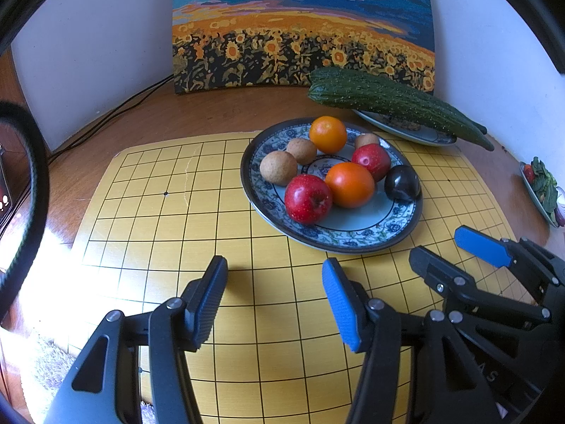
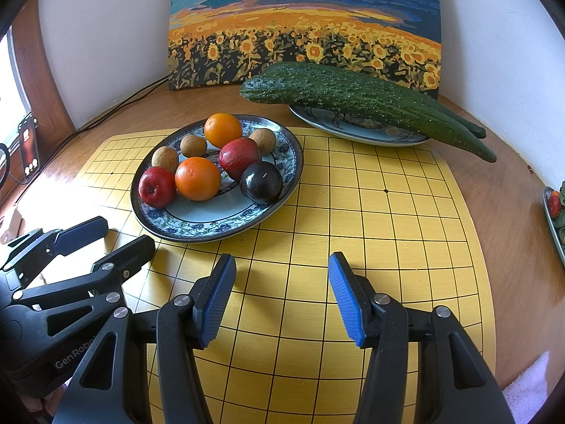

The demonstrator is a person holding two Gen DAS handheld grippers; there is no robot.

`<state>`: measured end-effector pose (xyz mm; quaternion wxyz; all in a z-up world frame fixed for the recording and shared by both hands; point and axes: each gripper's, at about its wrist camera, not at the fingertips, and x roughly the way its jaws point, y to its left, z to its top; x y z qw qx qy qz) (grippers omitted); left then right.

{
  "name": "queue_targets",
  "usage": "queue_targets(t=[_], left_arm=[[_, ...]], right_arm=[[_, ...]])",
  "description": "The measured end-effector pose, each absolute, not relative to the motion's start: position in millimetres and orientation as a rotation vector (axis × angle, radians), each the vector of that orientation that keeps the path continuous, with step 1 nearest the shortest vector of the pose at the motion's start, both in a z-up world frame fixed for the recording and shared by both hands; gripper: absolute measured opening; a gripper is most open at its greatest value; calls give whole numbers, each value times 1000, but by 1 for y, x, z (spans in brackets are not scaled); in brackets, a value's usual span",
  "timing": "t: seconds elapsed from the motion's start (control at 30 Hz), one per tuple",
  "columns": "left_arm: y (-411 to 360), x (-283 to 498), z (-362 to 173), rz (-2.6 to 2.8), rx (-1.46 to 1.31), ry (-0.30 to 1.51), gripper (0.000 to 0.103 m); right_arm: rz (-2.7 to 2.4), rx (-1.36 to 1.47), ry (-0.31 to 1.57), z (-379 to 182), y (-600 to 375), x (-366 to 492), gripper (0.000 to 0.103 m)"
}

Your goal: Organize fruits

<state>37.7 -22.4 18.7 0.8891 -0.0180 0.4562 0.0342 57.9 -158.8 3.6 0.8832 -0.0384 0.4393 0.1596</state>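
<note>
A blue-patterned plate (image 1: 353, 240) (image 2: 212, 229) on a yellow grid board holds two oranges (image 1: 349, 184) (image 2: 197, 178), two red apples (image 1: 308, 198) (image 2: 157, 187), three small brown fruits (image 1: 278, 168) (image 2: 165, 158) and a dark plum (image 1: 402, 183) (image 2: 261, 182). Both grippers hover over the board in front of the plate, side by side. My left gripper (image 1: 274, 263) (image 2: 127, 232) is open with nothing between its fingers. My right gripper (image 2: 282, 257) (image 1: 438, 243) is also open and holds nothing.
Behind the fruit, a second plate (image 1: 423, 134) (image 2: 353, 130) carries two long cucumbers (image 1: 388, 102) (image 2: 353, 97). A sunflower painting (image 1: 300, 35) leans on the wall, with cables beside it. A plate of greens (image 1: 543, 190) (image 2: 554, 212) sits at the right edge, a phone (image 2: 28, 145) at the left.
</note>
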Motion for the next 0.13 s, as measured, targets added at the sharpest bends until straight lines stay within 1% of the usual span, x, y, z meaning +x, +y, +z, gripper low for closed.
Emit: queue_targets(t=[0.13], left_arm=[[-22,38,19,71,-37,948,59]], right_arm=[[332,-80,915,4,-159,58,56]])
